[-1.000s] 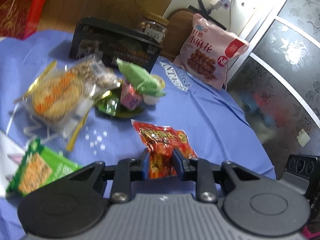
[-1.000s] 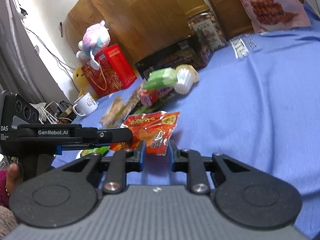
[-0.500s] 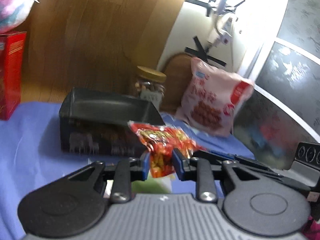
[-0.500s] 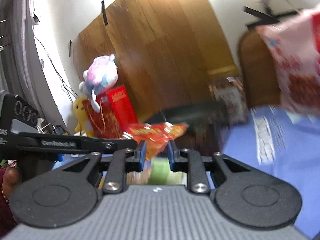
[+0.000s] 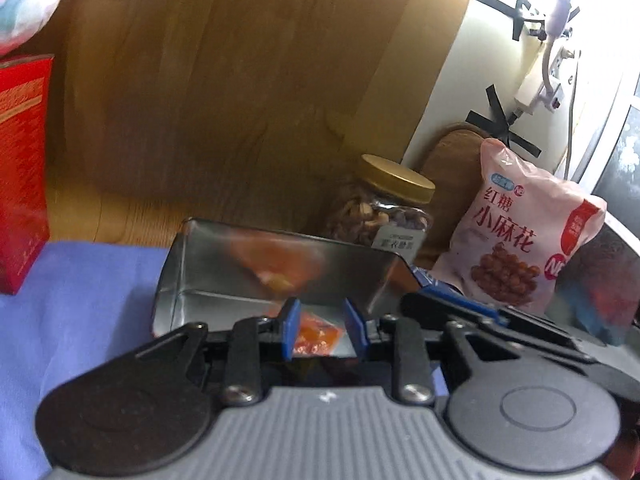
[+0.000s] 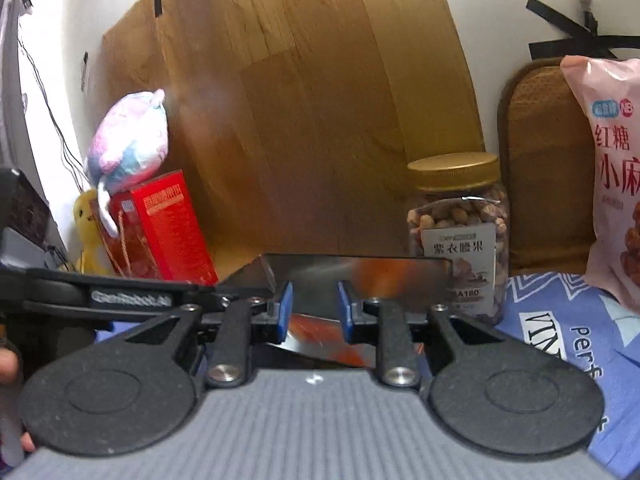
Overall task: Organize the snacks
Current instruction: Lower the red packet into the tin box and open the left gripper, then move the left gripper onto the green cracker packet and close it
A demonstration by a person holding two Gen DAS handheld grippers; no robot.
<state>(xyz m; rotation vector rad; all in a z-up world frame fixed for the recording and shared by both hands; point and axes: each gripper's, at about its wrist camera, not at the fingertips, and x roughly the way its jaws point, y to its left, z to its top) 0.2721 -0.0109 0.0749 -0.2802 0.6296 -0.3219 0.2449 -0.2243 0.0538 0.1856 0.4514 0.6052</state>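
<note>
Two grippers meet over one open metal tin (image 5: 208, 280) on the blue cloth (image 5: 68, 300). The left gripper (image 5: 322, 330) has its jaws narrow, clamped on the single orange-red snack packet (image 5: 316, 334), which hangs over the tin's floor with its blurred reflection on the back wall. In the right wrist view, the right gripper (image 6: 314, 312) has jaws opening, with the same packet (image 6: 316, 330) showing blurred between and below them; whether the pads press on it cannot be told. The left tool's black arm (image 6: 120, 298) enters at 9 o'clock.

Beyond the tin, at 1 o'clock, stands one nut jar (image 6: 458, 236) with a gold lid, and at 3 o'clock one pink snack bag (image 5: 520, 236) leans on the wall. At 10 o'clock sits one red box (image 6: 164, 228), topped by one pastel plush toy (image 6: 128, 148).

A second ago the packet lay on the cloth near a heap of other snacks; now it is lifted to the tin and that heap is out of view.
</note>
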